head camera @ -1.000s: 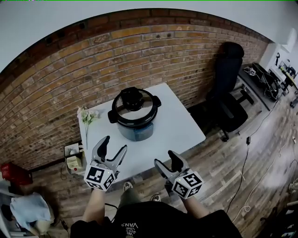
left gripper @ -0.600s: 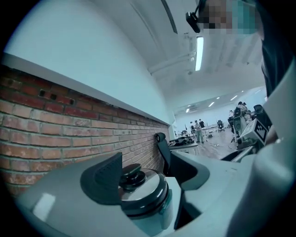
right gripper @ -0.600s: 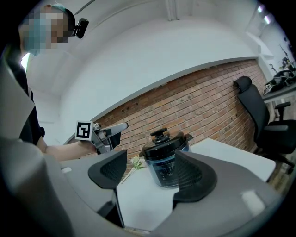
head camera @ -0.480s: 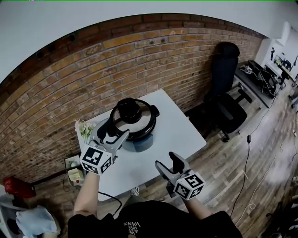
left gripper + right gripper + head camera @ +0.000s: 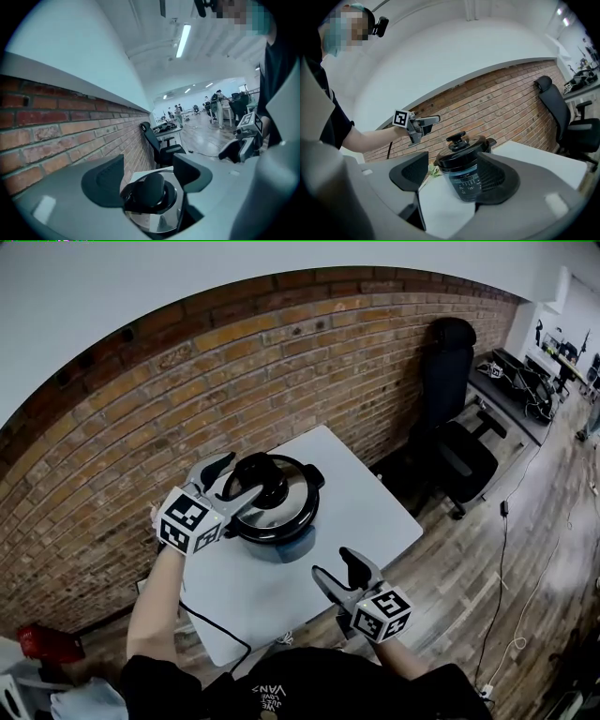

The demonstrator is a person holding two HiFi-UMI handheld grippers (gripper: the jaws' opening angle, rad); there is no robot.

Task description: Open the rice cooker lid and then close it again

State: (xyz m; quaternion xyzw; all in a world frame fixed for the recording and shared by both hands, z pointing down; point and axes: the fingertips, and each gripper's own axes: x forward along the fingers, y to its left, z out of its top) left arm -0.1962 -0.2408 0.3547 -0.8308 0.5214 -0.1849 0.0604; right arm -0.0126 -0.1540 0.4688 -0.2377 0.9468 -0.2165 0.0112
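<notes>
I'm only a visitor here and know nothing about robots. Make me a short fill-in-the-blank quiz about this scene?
The black rice cooker with a glass lid stands on a ___ table. Its lid is ___. The left gripper, near the black lid knob, has its jaws ___. Behind the table stands a ___ wall.
Missing words: white; closed; open; brick.
</notes>
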